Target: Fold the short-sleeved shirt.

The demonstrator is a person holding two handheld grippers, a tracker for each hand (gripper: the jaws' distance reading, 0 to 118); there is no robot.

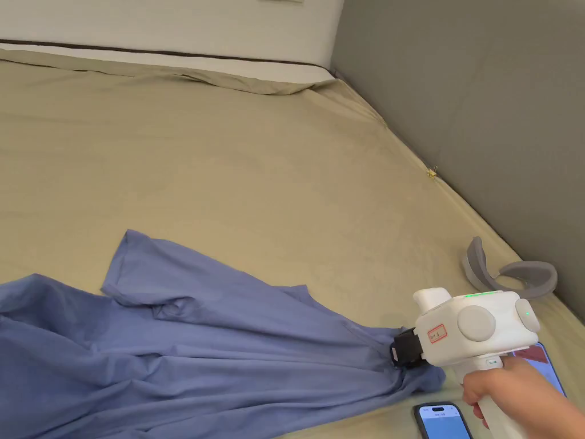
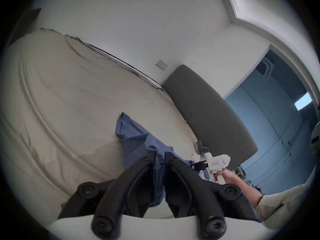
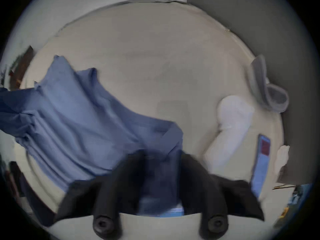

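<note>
1. The blue shirt point(image 1: 188, 337) lies crumpled on the bed point(image 1: 257, 160), along the bed's near edge. One short sleeve point(image 1: 128, 268) points up toward the far edge.
2. Your right claw point(image 1: 398, 350) is squeezed onto one bunched end of the shirt, close to the bed's right edge. In the right gripper view the picture is blurry, but blue cloth point(image 3: 161, 165) sits between the two black jaws.
3. Your left claw point(image 2: 160, 157) is squeezed onto another part of the shirt. A thick fold of blue cloth point(image 2: 157, 172) hangs between its jaws.
4. Your hand point(image 1: 514, 394) holds the white handle of the right claw, near the bed's near right corner.
5. A phone point(image 1: 443, 420) lies face up on the bed, just beside that hand. A second phone point(image 1: 543, 366) peeks out behind the claw.
6. A grey curved band point(image 1: 508, 274) lies at the bed's right edge, next to the grey panel point(image 1: 485, 114).
</note>
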